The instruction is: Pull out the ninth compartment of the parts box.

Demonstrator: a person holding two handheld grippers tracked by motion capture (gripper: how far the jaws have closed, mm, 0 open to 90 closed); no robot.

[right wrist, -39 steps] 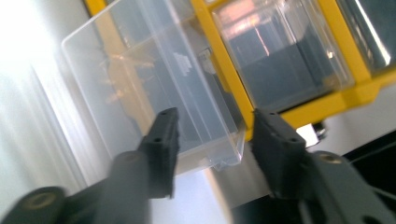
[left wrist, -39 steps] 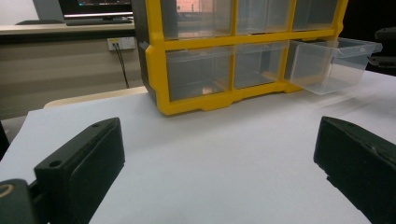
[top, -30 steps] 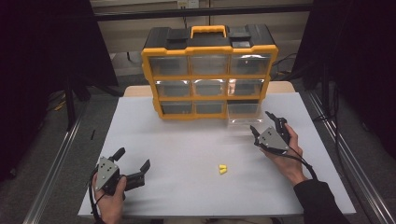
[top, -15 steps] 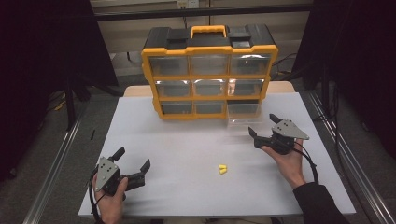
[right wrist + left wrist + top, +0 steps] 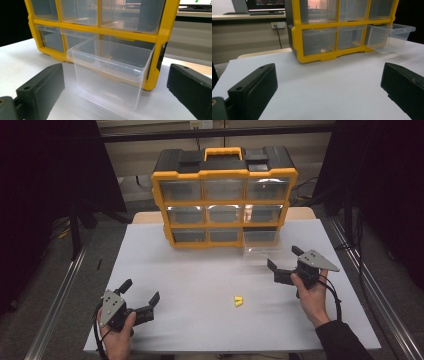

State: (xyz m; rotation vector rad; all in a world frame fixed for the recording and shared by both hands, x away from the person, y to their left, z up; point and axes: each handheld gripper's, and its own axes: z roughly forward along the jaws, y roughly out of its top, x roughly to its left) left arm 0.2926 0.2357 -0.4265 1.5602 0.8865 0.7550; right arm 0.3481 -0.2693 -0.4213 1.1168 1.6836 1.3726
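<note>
R gripper (image 5: 284, 265) opened; clear drawer (image 5: 110, 72) free.

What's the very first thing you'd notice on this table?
The big yellow and black drawer cabinet at the far edge of the white table, with its bottom right clear drawer pulled out. Then the small yellow piece lying alone near the middle. The right gripper, jaws just opened with nothing between them, faces that drawer.

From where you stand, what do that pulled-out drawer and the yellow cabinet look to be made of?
The pulled-out drawer looks like clear, glossy plastic: the cabinet shows straight through its walls, and its rim catches the light. The yellow cabinet seems to be opaque moulded plastic with a smooth, slightly shiny finish, topped by black parts.
</note>
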